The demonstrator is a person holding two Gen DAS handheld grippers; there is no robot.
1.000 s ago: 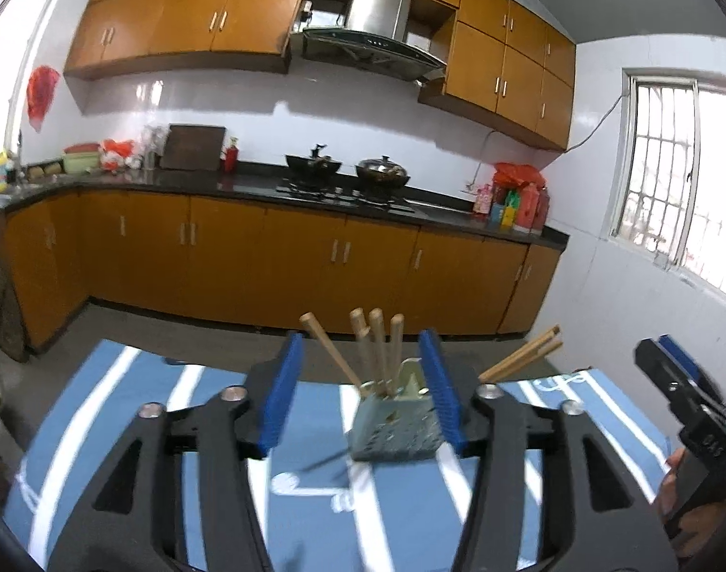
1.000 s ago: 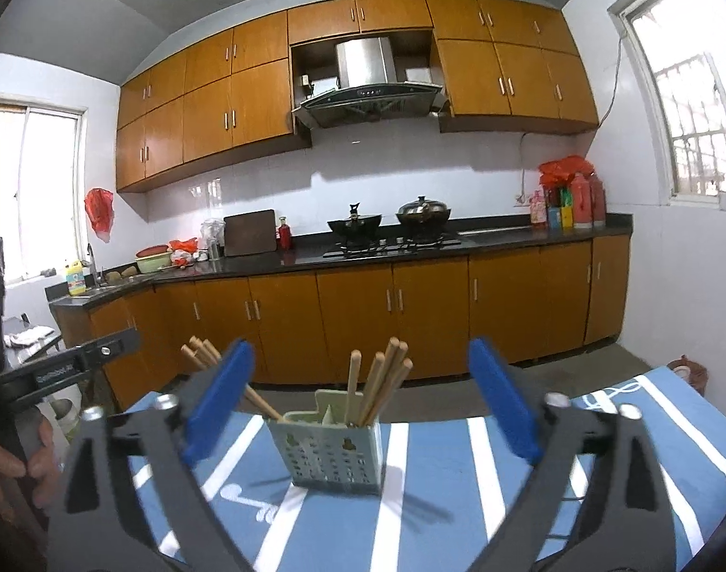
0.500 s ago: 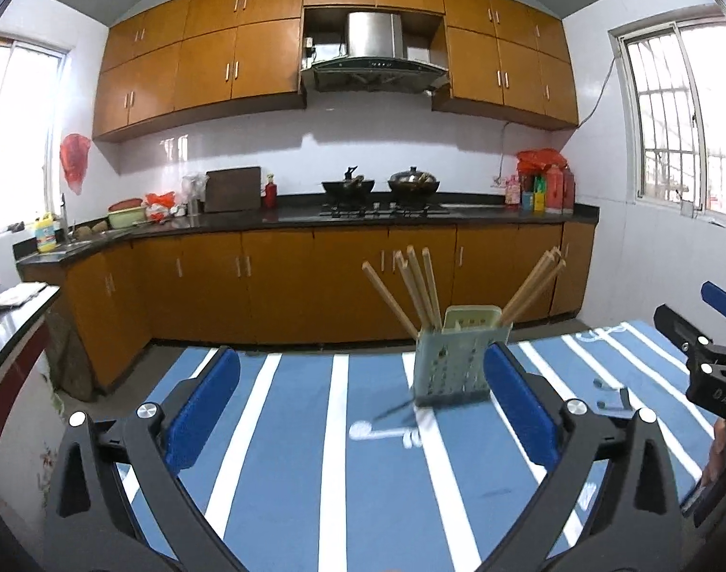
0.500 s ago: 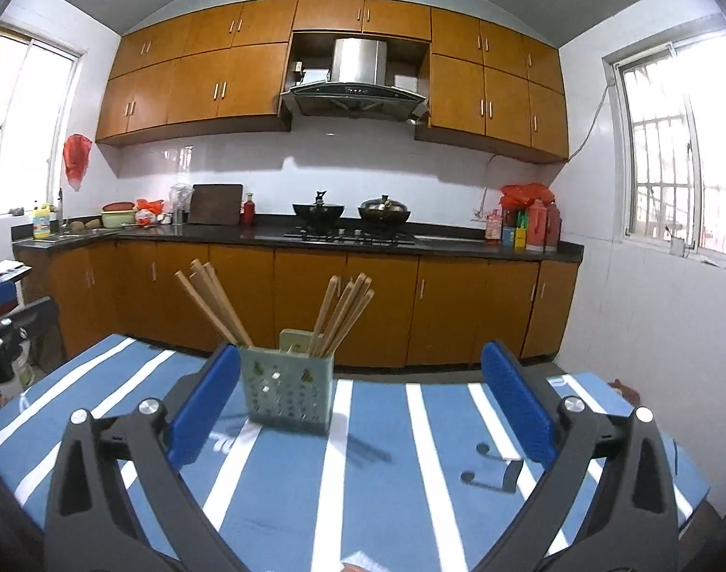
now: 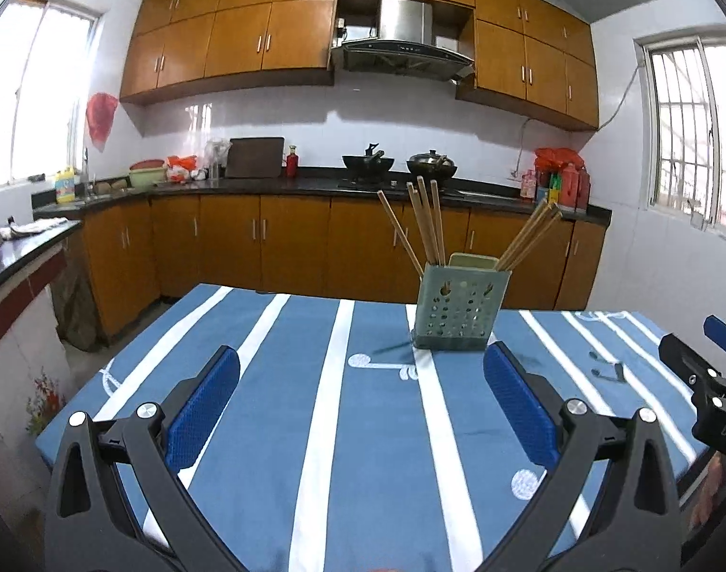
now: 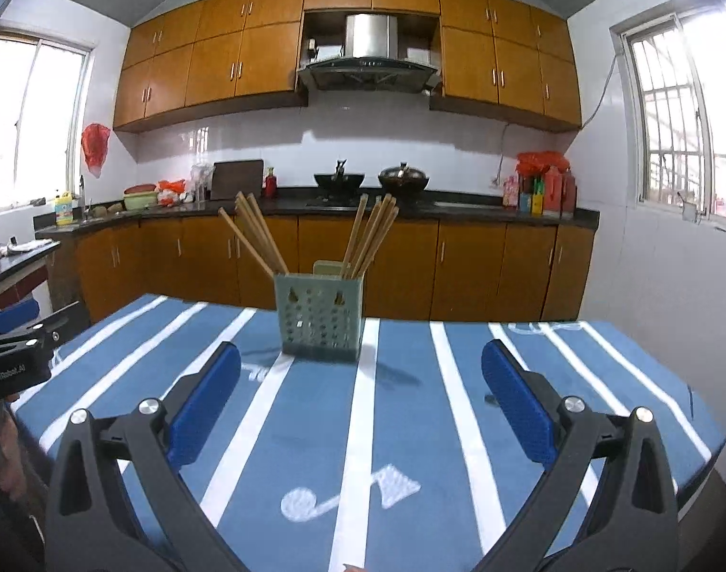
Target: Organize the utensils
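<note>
Blue-and-white striped cloth covers the worktop [image 5: 277, 381], and my left gripper [image 5: 360, 376] hangs over it with its blue pads spread wide and nothing between them. My right gripper [image 6: 360, 376] stands just as wide apart above the same cloth, also empty.

The pale green utensil holder [image 5: 458, 307] stands upright on the cloth, right of centre in the left wrist view and just left of centre in the right wrist view [image 6: 321, 317]. Its front wall is perforated with rows of holes. Wooden chopsticks [image 5: 422, 226] fan out of its top in two bunches, one leaning left and one leaning right [image 6: 370, 233].

At the left edge of the right wrist view the black body of my other gripper shows white lettering that I read as "GenRobot.AI". At the right edge of the left wrist view only the letters "DAS" are visible on the black body there.
</note>
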